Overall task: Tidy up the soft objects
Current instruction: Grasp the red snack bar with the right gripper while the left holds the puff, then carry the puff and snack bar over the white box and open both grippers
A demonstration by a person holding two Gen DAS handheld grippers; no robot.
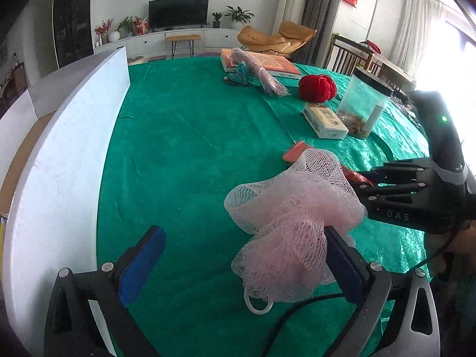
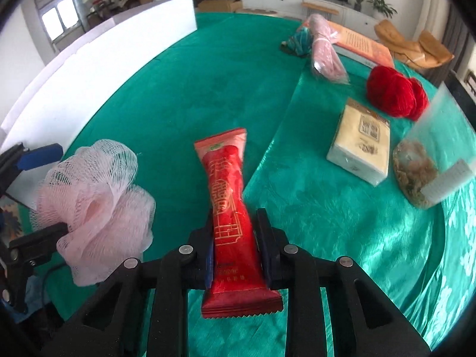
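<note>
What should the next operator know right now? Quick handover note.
Right gripper: shut on the red packet, squeezing its middle.
Left gripper: fingers wide open; the pink loofah rests against one blue finger, not pinched.
On the green cloth, untouched: red yarn, tissue pack, pink bundle, teal yarn, jar, book.
Done: packet gripped.
Left: place the packet, grip the loofah, sort the rest.

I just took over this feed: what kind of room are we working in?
Most likely a home living and dining room: a television on a low white cabinet with potted plants, an orange lounge chair, and a table under a green tablecloth.
</note>
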